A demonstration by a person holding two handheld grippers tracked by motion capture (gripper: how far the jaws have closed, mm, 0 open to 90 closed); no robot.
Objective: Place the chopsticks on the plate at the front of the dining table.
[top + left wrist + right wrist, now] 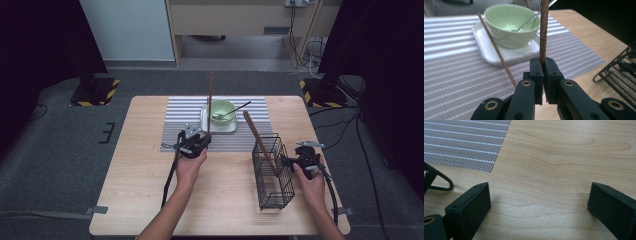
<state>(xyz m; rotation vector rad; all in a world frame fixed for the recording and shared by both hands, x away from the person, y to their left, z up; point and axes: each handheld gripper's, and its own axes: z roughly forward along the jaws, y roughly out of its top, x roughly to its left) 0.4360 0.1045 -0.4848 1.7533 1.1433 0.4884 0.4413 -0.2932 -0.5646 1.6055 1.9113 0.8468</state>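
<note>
- Fingers (550, 75) of the left gripper (543, 65): pressed together on a dark brown chopstick (544, 30); stick clamped near its lower end, standing upright; in the high view its top rises past the far edge of the placemat (175, 112).
- Fingers (469, 207) of the right gripper (539, 202): spread wide apart; nothing between them but bare wooden table (564, 157); no earlier state told.
- Right gripper in the high view (285, 161): held level, just beside the right wall of the black wire basket (272, 172); whether it touches the wire cannot be told.
- Second chopstick (257, 137): leaning out of the wire basket, upper end tilted toward the far left.
- Thin brown stick (496, 50): lying slantwise across the white square tray (484, 47) rim and the striped placemat, just beside the left gripper.
- Green bowl (511, 22): standing on the white tray, on the placemat; metal spoon (529, 21) resting inside, handle over the rim.
- Left gripper in the high view (194, 141): at the near edge of the placemat, near the tray; well apart from the basket.
- Basket foot (439, 180): a wire loop on the table at the left of the right gripper view.
</note>
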